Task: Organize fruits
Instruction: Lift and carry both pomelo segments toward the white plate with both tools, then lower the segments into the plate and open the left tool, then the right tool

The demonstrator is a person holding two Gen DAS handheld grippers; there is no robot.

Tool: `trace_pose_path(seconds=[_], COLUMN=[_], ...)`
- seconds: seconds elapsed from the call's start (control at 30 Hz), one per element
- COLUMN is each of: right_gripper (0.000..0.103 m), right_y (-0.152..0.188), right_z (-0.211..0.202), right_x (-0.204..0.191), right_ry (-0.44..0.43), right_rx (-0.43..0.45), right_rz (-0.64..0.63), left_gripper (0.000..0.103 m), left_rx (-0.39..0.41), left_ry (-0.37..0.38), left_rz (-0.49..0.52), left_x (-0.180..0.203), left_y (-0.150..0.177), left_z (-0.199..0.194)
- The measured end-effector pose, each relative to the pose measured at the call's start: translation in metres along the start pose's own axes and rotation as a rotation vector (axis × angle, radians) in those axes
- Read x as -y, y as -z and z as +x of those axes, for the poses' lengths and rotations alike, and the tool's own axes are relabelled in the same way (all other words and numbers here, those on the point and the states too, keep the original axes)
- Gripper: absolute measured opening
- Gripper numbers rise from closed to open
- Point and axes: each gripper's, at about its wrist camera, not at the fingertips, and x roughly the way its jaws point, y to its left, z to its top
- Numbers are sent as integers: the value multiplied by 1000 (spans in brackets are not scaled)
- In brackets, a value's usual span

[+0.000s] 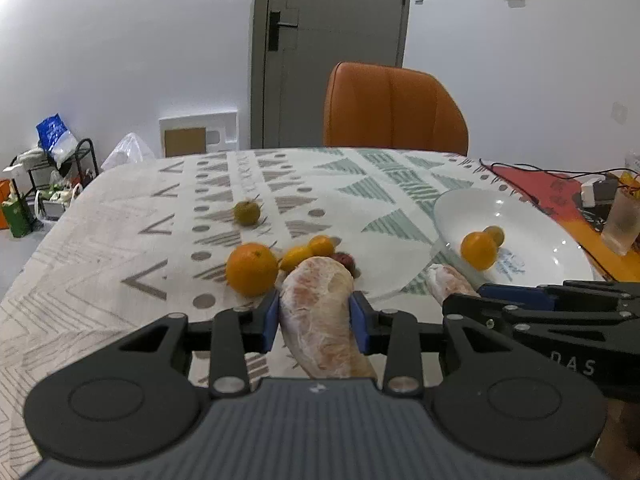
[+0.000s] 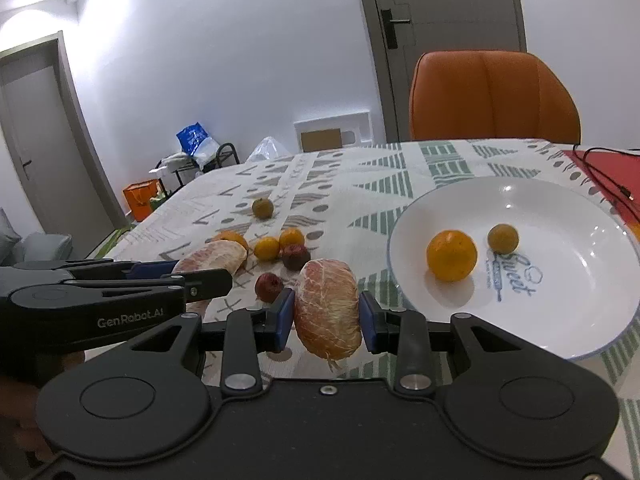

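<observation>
Spread with a triangle-patterned cloth, the surface [image 2: 360,176] carries loose fruit beside a white plate [image 2: 592,280], and each claw, left [image 1: 315,316] and right [image 2: 326,316], grips one peeled pomelo segment [image 1: 320,312] [image 2: 328,308], likely bound for that plate.

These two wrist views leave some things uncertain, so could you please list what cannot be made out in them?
- Left claw: whether its pads touch the peeled pomelo piece; the near end is hidden by the claw body, left wrist view.
- Right claw: slight gaps beside its pomelo piece; grip unclear, right wrist view.
- Plate: near rim hidden by the claw body.
- Cup: blurred at the right edge; contents unreadable.
</observation>
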Motion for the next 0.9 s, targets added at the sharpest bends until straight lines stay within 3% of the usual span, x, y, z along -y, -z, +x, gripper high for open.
trace_pose_path(seconds=[0.9], right_gripper=[33], right_y=[1], right_z=[-40], right_x=[62], right_ry=[98], right_rx=[89], right_rz=[78], left_gripper=[36], left_rx=[50], left_ry=[98], left_rz=[72], left_x=[73], left_y=[-19], left_z=[2])
